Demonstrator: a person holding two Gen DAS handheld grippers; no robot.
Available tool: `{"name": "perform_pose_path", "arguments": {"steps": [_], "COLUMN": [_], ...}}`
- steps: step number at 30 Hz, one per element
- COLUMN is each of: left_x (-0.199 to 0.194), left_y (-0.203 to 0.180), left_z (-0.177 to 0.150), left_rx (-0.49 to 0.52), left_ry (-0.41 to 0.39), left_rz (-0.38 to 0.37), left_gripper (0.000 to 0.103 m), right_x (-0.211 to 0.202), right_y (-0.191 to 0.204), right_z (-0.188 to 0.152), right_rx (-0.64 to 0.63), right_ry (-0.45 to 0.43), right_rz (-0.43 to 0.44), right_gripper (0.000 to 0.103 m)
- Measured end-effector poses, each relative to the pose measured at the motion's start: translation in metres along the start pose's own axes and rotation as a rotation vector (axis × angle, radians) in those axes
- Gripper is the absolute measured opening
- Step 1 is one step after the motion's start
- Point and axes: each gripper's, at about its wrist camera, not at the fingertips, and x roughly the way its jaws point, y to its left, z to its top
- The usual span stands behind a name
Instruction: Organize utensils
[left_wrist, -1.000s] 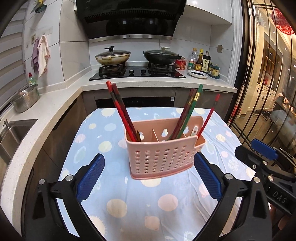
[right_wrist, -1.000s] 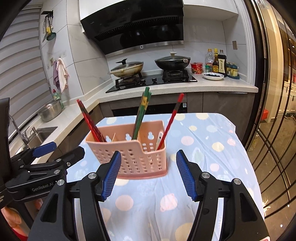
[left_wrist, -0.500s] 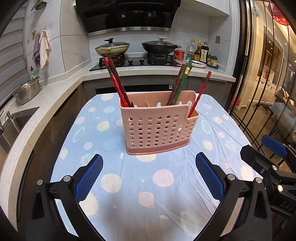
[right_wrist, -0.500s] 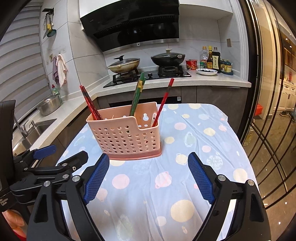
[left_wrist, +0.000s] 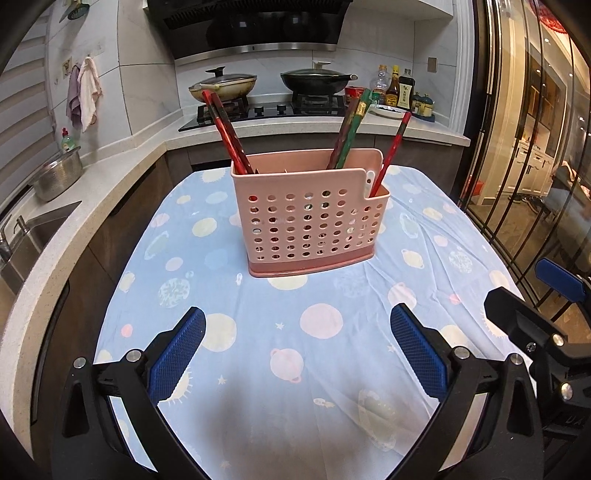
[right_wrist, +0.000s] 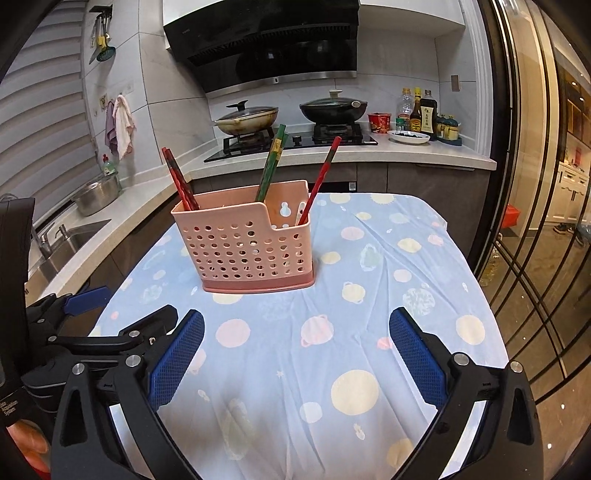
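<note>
My right gripper (right_wrist: 295, 354) has just been opening, jaws now spread wide with nothing between them; a second ago they sat narrower, right up at the pink utensil caddy (right_wrist: 247, 243). My left gripper (left_wrist: 299, 350) is released too, empty. Both are farther back now. The caddy stands upright on the dotted tablecloth (left_wrist: 321, 369) at 12 o'clock, chopsticks (left_wrist: 349, 133) inside.
</note>
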Motion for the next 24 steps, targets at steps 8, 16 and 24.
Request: {"name": "perform_pose_path", "arguments": {"steps": [8,16,24], "left_x": [-0.001,-0.001,-0.002], "left_y": [0.001,0.004,0.004], "left_z": [-0.007,-0.009,-0.008], "left_rx": [0.003,0.003,0.009], "left_ry": [0.012,0.022,0.017], "left_rz": [0.013,0.029,0.038], "left_gripper": [0.096,0.096,0.096], "right_x": [0.000,0.001,0.001], "right_y": [0.000,0.000,0.001], "right_z": [-0.007,-0.010,-0.013], "right_rx": [-0.011,-0.014,-0.022], "right_ry": [0.006,0.007,0.013], "right_rz": [-0.027,-0.038,-0.040], "right_gripper": [0.097,0.097,0.097]}}
